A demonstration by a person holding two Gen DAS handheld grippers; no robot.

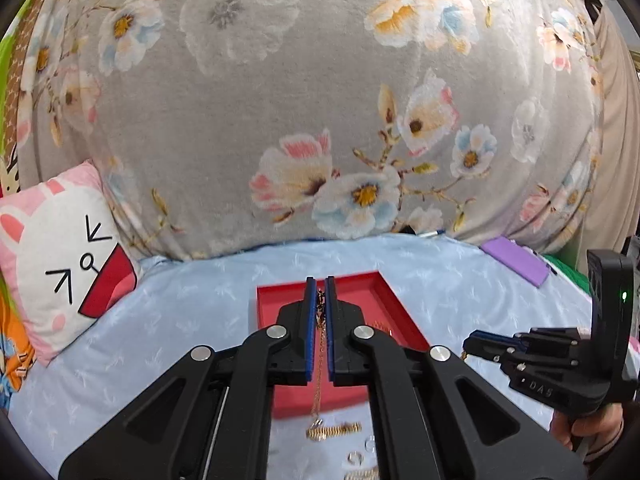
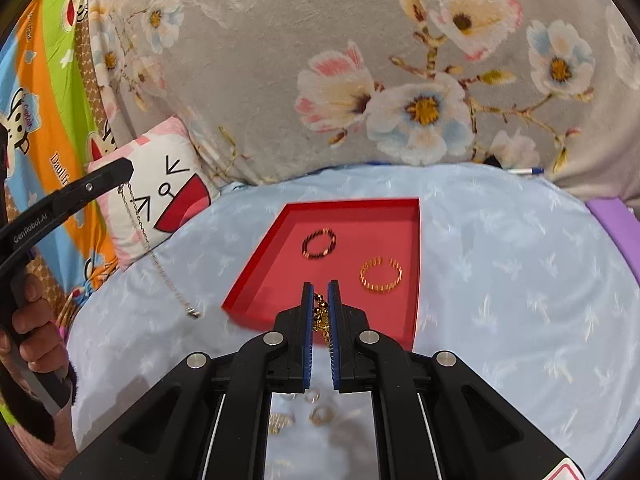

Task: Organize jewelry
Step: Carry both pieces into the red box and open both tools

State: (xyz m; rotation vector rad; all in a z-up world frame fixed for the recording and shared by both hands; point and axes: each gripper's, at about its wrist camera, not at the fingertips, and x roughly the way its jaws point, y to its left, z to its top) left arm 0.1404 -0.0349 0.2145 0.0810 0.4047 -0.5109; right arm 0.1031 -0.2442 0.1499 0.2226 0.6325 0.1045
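Both grippers are clamped tight on chains right now. The left gripper has its blue pads pinched on a thin gold chain that drops straight down between the fingers, loose end dangling under them. The right gripper is closed just as hard on a chunkier gold chain, bunched between its pads near the tips. These things are super light, totally limp and slippery, so they'll swing and sag wherever you carry them; I'd guess grabbing near one end, like here, is the only sane way, since a grab in the middle just folds it into a tangle. Links are fine enough to snag or kink, so no yanking. Below the fingers, loose rings and a ribbed gold bracelet sit on the pale blue sheet, which looks soft and a bit crinkly. Just ahead of the fingertips is the red tray, flat, shallow, stiff raised rim, smooth floor. In it, past the right fingers, a dark beaded bracelet and a gold one lie apart. Further back there's a plush bunny pillow off to the left and a big fuzzy floral blanket behind everything.
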